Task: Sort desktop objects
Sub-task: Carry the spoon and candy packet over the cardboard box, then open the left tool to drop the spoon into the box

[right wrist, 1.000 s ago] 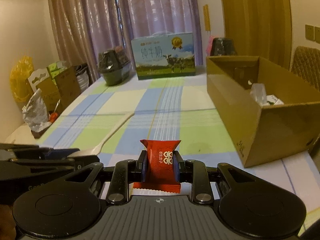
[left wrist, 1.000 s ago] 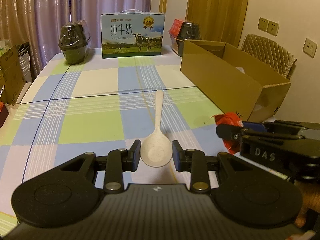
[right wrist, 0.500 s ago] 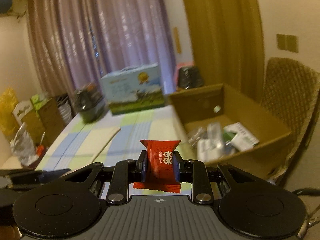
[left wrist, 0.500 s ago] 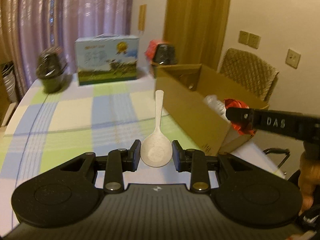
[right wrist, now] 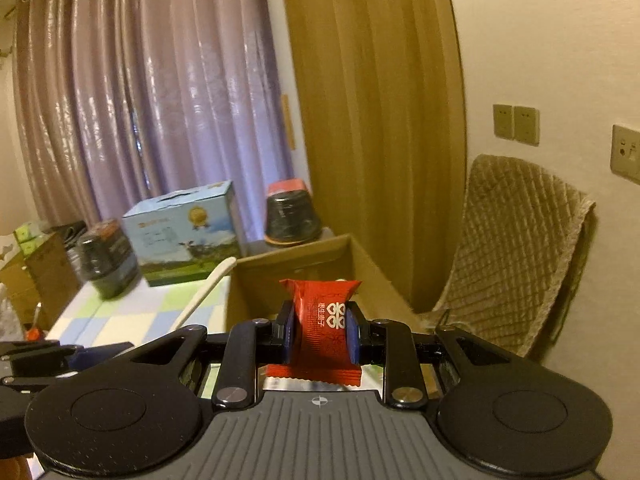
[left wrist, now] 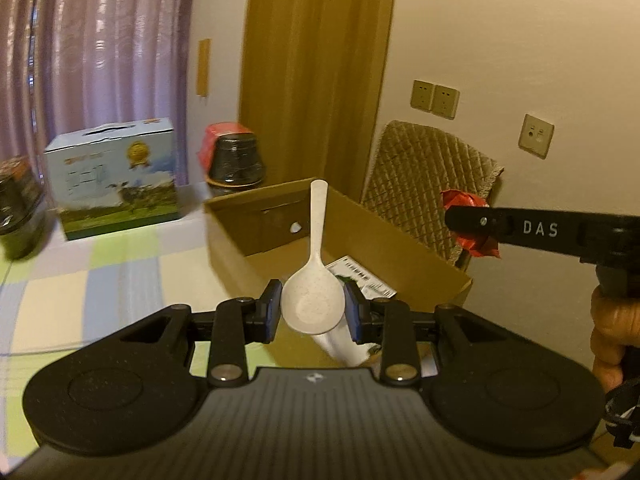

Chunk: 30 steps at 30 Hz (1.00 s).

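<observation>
My left gripper is shut on the bowl of a white speckled spoon, whose handle points up and away over the open cardboard box. In the right wrist view my right gripper is shut on a red candy packet, held above the near end of the same box. The left wrist view shows the right gripper's finger and the red packet at the right, above the box's right wall. The spoon's handle shows at the left of the right wrist view. Papers and packets lie inside the box.
A blue milk carton and two dark lidded pots stand at the far side of the checked tablecloth. A quilted chair stands behind the box by the wall. A hand grips the right tool.
Both grippers have lifted from the table and swung right, over the cardboard box. The spoon and the red packet stay clamped.
</observation>
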Each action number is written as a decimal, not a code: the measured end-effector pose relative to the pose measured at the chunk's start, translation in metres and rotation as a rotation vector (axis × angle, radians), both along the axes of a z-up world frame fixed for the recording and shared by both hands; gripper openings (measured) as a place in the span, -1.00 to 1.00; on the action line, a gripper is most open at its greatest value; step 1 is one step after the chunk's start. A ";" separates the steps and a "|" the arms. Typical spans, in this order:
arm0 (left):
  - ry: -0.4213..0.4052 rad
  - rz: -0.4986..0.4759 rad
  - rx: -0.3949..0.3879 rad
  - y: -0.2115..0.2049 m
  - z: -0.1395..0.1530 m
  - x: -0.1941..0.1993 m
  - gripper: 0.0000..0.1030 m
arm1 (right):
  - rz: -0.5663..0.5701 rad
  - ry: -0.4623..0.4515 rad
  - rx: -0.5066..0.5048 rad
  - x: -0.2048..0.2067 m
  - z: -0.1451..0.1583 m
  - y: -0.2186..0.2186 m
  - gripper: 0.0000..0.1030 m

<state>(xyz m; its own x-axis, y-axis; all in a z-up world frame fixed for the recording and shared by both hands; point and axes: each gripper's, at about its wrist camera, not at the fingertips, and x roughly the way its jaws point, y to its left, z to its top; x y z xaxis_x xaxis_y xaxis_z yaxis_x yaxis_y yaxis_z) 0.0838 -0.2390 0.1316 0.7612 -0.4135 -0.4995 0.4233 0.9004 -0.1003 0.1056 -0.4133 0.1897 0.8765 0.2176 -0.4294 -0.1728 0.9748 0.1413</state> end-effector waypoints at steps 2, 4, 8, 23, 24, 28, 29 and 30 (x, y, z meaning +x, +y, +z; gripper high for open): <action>0.009 -0.010 -0.003 -0.011 -0.004 0.013 -0.47 | -0.005 0.005 -0.004 0.008 -0.003 -0.008 -0.56; 0.018 -0.017 -0.003 -0.020 -0.009 0.024 -0.47 | -0.010 0.013 -0.003 0.016 -0.008 -0.015 -0.56; 0.036 -0.029 0.004 -0.033 -0.022 0.042 -0.47 | -0.021 0.033 0.008 0.035 -0.018 -0.029 -0.56; 0.072 0.033 -0.020 -0.022 -0.055 0.075 -0.16 | -0.001 0.084 0.010 0.077 -0.049 -0.029 -0.56; 0.072 0.039 -0.019 -0.019 -0.055 0.074 -0.16 | 0.000 0.088 0.010 0.077 -0.051 -0.028 -0.56; 0.071 0.059 -0.022 -0.008 -0.054 0.071 -0.16 | 0.006 0.097 0.022 0.079 -0.053 -0.024 -0.56; 0.070 0.061 -0.022 -0.006 -0.054 0.070 -0.16 | 0.008 0.097 0.021 0.079 -0.053 -0.023 -0.56; 0.069 0.066 -0.023 -0.004 -0.053 0.069 -0.16 | 0.011 0.097 0.022 0.080 -0.053 -0.021 -0.56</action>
<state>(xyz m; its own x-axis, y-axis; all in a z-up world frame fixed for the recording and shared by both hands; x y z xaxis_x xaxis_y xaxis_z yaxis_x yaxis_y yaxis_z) 0.1526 -0.2426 0.0783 0.7514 -0.3759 -0.5423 0.3549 0.9231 -0.1481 0.1853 -0.4346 0.1366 0.8284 0.2377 -0.5073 -0.1682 0.9693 0.1796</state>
